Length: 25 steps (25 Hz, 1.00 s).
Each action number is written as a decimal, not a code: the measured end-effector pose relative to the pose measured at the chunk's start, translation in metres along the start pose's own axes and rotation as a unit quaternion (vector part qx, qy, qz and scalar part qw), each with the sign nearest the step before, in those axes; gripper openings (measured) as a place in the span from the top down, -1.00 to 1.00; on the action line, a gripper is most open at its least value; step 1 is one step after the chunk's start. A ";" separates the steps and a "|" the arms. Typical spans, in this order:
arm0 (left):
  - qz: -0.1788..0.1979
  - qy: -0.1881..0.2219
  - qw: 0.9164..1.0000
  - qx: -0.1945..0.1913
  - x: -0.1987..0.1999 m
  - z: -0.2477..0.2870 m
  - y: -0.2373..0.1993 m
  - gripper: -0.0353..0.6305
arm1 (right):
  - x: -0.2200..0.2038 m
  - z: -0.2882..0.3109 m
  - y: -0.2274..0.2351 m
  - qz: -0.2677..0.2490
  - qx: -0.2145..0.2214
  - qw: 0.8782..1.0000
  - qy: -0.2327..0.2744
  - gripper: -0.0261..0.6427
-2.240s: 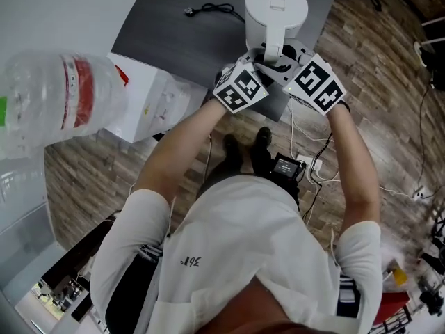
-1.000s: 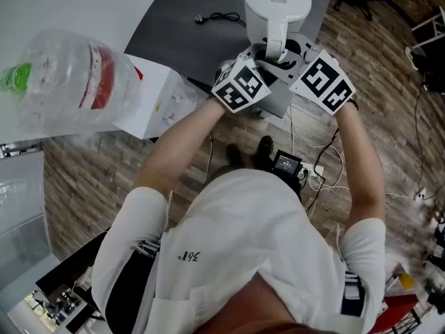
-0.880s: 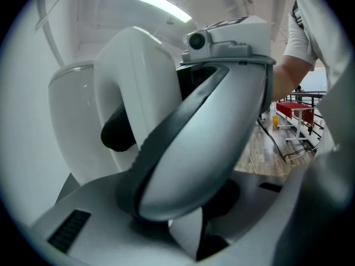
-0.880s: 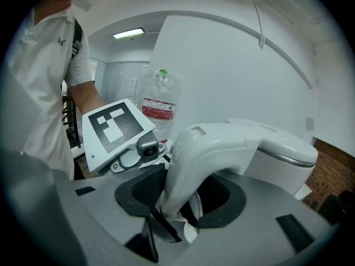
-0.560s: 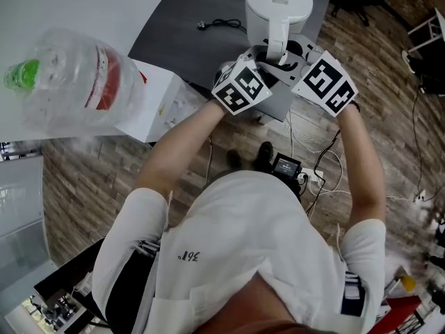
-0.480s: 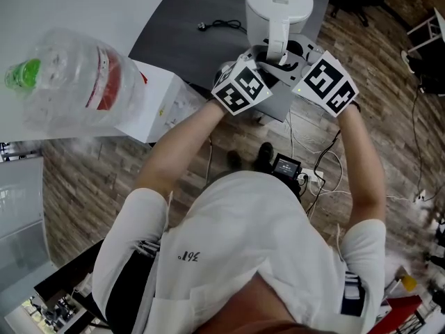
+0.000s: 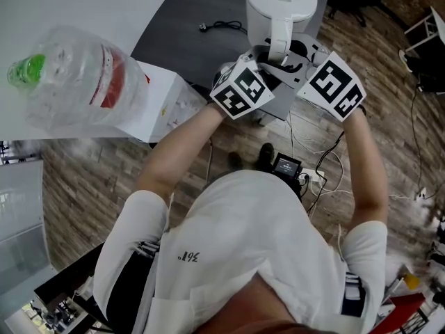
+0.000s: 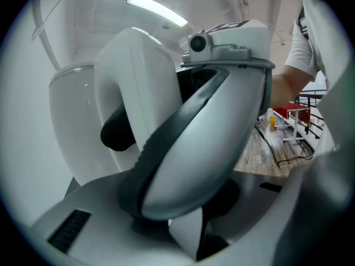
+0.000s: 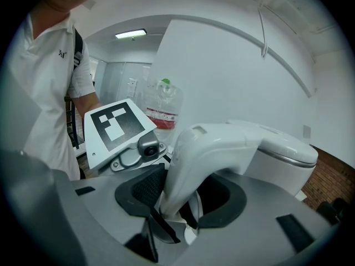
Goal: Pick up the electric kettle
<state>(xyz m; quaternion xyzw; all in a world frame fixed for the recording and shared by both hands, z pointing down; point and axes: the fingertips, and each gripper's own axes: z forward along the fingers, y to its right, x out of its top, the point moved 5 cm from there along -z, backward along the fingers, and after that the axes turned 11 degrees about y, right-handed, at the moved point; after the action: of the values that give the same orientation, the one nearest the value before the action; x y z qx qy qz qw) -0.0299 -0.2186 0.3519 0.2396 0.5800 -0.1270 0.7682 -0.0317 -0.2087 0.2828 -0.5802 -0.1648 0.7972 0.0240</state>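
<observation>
Right of the big water bottle, your left gripper is clamping the handle of the white kettle above the grey table; your right gripper is squeezing that handle too.

In the left gripper view, a broad grey finger of the right gripper fills the middle and covers the lower handle of the electric kettle. Whether the left pads press on that handle cannot be told, and the kettle's body is cut off at the picture's left rim. In the head view the marker cubes cover both pairs of jaws and the foot of the handle. The water bottle near the camera is blurred, its label unreadable, and the person's head is cut off at the bottom edge.
</observation>
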 end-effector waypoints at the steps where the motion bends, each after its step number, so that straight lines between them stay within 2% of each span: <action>1: -0.001 0.000 1.000 0.000 0.002 -0.002 0.002 0.58 | 0.003 -0.001 -0.002 0.000 0.000 1.000 0.000 0.43; 11: -0.008 0.003 1.000 -0.004 0.020 -0.019 0.014 0.58 | 0.023 -0.007 -0.017 -0.001 0.002 1.000 0.006 0.42; 25: 0.003 0.006 1.000 -0.023 0.031 -0.043 0.037 0.58 | 0.042 -0.012 -0.045 0.002 -0.010 1.000 0.008 0.42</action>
<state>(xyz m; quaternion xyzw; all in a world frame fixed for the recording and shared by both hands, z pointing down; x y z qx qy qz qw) -0.0391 -0.1623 0.3214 0.2244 0.5863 -0.1101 0.7706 -0.0408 -0.1539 0.2544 -0.5870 -0.1716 0.7910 0.0174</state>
